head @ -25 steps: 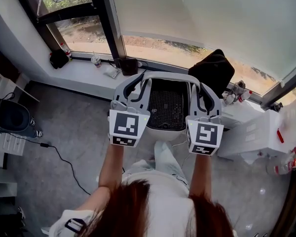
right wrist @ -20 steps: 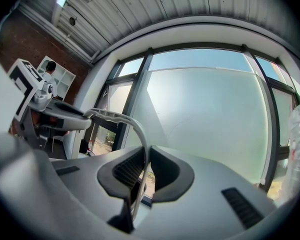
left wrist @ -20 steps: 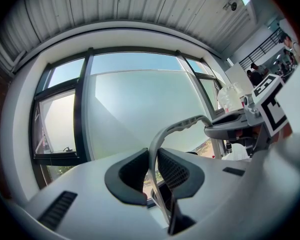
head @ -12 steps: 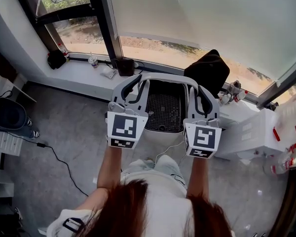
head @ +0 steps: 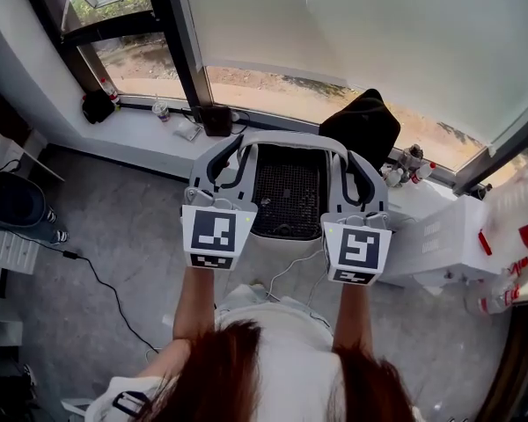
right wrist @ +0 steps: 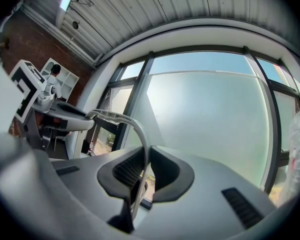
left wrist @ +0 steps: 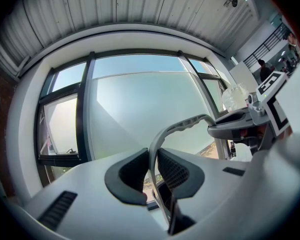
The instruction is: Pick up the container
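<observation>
Both tongs are already clamped on the container (head: 290,138), so the grasp itself looks done. In the left gripper view the left tongs (left wrist: 153,171) have their dark ribbed pads (left wrist: 177,171) pressed against either side of the container's thin pale rim (left wrist: 182,126), which arcs away to the right towards the other gripper. The right gripper view shows the right tongs (right wrist: 141,170) closed in the same way on the opposite stretch of that rim, with only the thin band between the pads. In the head view the container hangs between the two grippers in front of the person, its dark mesh inside (head: 286,192) facing up, the left tongs on its left edge and the right tongs on its right edge. It appears to be off the grey floor (head: 132,262) and level, held out near the window sill (head: 150,130) without touching it, though what lies directly underneath is hidden by the container itself. I would judge the pick-up nearly complete: the grip is made on both sides and the load seems carried. What is left, if anything, is to hold it steady and clear of the sill.
</observation>
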Demonstrator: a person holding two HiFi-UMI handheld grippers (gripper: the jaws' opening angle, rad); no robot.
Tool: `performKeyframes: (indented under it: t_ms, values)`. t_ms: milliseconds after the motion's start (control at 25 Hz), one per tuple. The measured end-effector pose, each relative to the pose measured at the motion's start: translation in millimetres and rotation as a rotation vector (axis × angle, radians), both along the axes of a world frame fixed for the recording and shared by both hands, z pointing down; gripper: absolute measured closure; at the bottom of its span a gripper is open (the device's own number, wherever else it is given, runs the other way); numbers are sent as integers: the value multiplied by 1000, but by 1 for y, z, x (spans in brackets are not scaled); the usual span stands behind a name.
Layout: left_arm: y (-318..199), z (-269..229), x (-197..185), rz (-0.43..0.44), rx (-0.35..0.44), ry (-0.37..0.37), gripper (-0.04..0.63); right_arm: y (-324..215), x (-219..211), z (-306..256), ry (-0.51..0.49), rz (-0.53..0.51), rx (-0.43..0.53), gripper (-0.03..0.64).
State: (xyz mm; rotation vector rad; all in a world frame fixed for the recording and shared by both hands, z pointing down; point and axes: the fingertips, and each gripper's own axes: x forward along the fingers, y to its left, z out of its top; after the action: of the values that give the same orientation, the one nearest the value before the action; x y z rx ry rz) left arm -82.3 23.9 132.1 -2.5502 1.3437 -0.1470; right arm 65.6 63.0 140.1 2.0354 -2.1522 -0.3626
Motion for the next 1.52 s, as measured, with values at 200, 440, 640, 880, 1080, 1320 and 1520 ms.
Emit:
performKeyframes:
  t_ms: [200, 440, 640, 880, 1080, 1320, 1520]
  values:
    - [12, -5, 11, -24, -2, 6, 525, 10, 13, -6, 3, -22, 8, 563]
    - [27, -11, 24, -51, -4, 11, 525, 26, 24, -12, -1, -58, 12, 562]
    - [43, -16, 35, -61, 3, 14, 525, 41, 35, -16, -3, -73, 28, 563]
    - [59, -17, 43, -68, 2, 21, 525, 55, 43, -19, 9, -86, 35, 562]
    - [65, -18, 53, -62, -2, 22, 525, 62, 53, -19, 6, -84, 37, 562]
    - [67, -23, 63, -51, 14, 19, 525, 65, 63, -24, 9, -72, 46, 563]
    - [66, -23, 75, -37, 19, 21, 525, 65, 74, -25, 13, -55, 61, 563]
